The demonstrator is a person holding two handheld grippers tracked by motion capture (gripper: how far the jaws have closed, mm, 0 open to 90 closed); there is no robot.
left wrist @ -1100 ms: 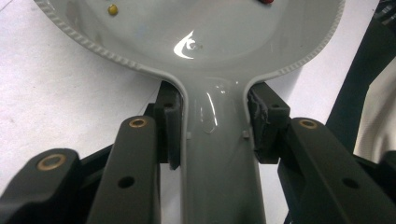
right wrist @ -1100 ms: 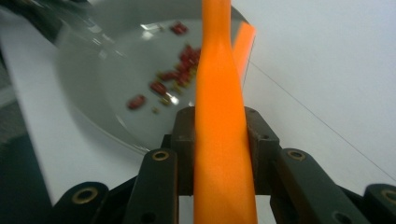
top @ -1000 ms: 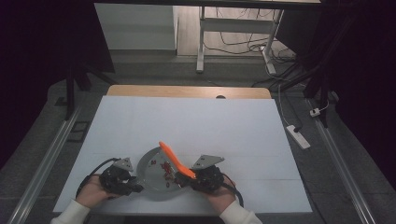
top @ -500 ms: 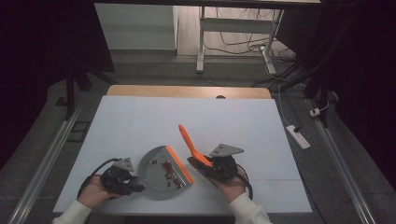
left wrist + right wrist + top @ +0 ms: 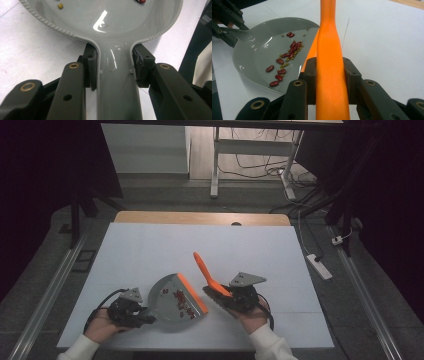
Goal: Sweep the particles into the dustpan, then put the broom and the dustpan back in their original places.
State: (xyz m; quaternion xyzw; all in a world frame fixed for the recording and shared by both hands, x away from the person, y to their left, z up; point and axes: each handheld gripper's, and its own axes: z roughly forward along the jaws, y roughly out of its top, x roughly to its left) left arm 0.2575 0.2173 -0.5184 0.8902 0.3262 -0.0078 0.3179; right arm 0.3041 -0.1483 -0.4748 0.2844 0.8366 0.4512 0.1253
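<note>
On the white counter (image 5: pixel 150 250), the left tool (image 5: pixel 142 316) clamps the handle of a glossy grey plastic dustpan (image 5: pixel 170 302) with an orange lip — red beans (image 5: pixel 284 56) scattered inside. Just right, the right tool (image 5: pixel 222 296) grips an orange plastic brush handle (image 5: pixel 206 270), angled upward.

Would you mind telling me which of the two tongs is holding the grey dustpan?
The left tongs, clamped on the dustpan handle; the right tongs grip the orange brush handle instead.
</note>
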